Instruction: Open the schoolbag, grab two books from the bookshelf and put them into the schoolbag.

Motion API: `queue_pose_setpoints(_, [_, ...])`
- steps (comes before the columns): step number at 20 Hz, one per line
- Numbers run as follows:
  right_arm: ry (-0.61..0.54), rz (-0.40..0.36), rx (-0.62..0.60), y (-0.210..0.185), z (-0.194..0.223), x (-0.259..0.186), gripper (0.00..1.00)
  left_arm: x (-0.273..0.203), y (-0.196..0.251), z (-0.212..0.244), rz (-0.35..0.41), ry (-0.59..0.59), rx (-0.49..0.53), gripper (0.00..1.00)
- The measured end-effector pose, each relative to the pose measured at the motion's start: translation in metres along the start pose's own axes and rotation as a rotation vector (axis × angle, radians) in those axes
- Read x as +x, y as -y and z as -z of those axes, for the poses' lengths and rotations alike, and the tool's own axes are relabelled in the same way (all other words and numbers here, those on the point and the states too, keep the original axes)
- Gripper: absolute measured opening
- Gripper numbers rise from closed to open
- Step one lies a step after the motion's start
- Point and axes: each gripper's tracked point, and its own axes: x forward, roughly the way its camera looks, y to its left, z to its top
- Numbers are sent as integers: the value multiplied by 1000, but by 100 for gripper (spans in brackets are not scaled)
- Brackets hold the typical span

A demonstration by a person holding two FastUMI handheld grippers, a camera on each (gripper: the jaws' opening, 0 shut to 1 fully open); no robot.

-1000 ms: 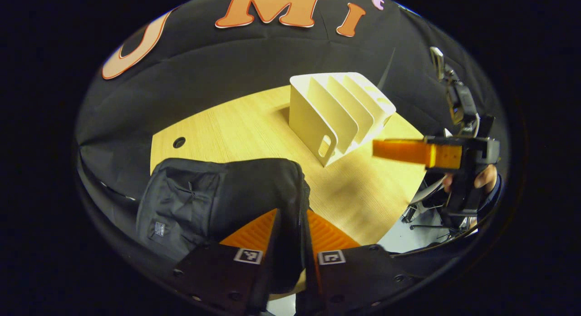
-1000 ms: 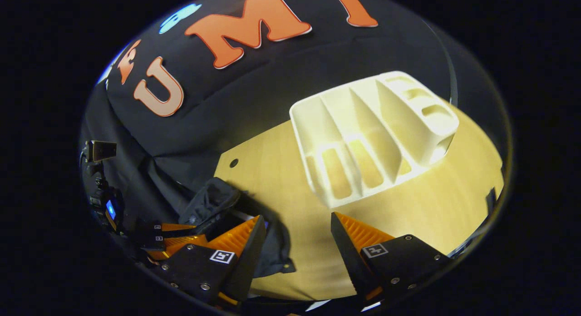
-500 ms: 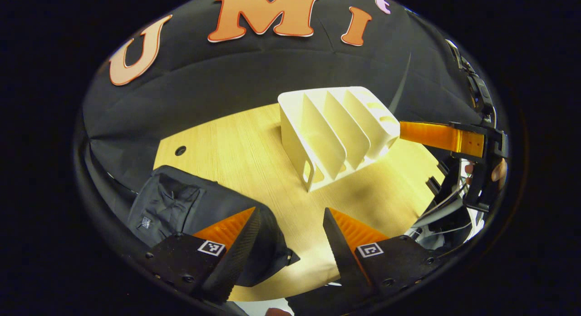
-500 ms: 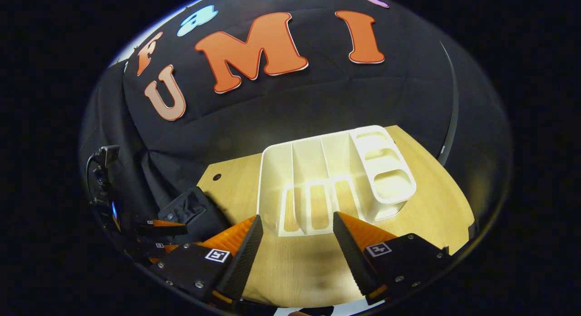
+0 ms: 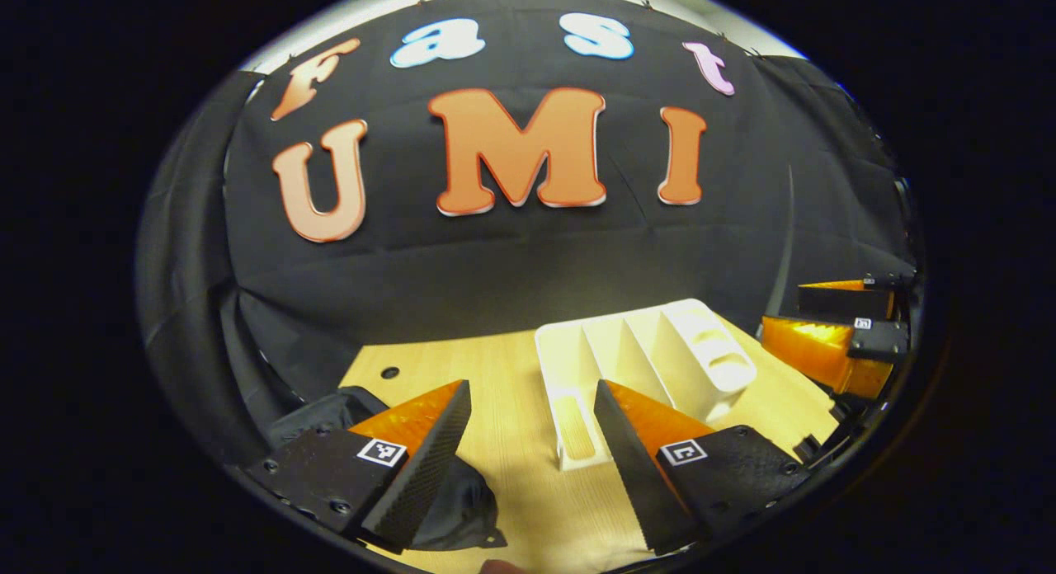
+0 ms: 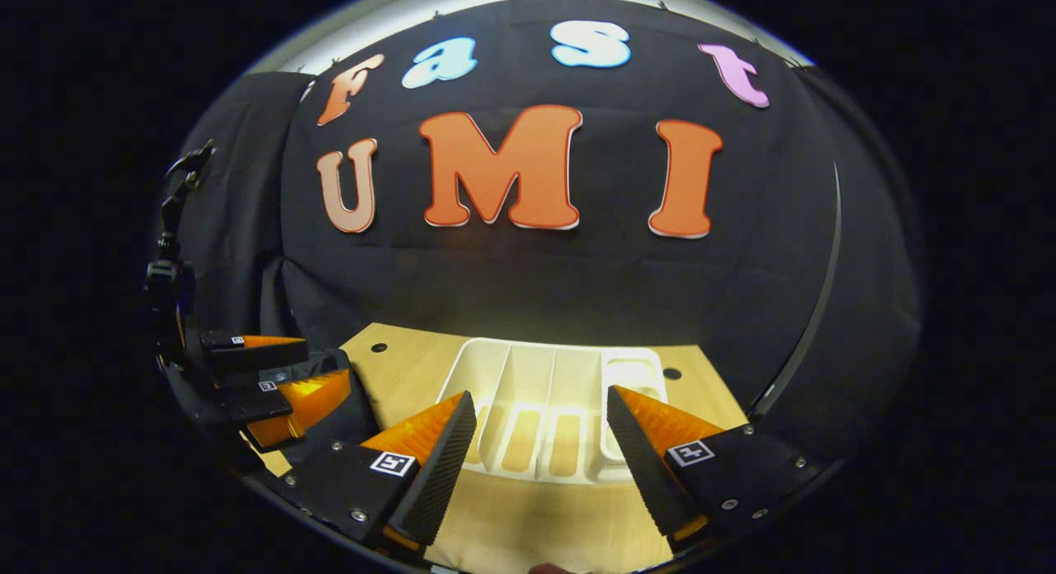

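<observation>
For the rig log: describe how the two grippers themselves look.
Both match. The left gripper and the right gripper each have two wedge-shaped fingers with finely ribbed inner faces, mounted on black blocks with visible screws and a small square black-and-white marker on each block.

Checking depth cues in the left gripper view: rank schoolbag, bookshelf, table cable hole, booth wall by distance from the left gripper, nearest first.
1. schoolbag: beside the left gripper, partly behind its left-hand finger.
2. bookshelf: just ahead, to the right, on the table.
3. cable hole: farther back, left, near the table's far edge.
4. booth wall: behind the table, farthest.
</observation>
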Motion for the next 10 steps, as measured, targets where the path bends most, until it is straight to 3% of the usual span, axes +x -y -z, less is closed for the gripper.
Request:
queue_pose_setpoints(5, [96,27,-19,9,-16,-9,95,-19,4,-38,-56,164,-87,96])
queue_pose_setpoints(10, [130,46,23,11,-17,-22,95,-36,5,-76,-71,367,-58,96])
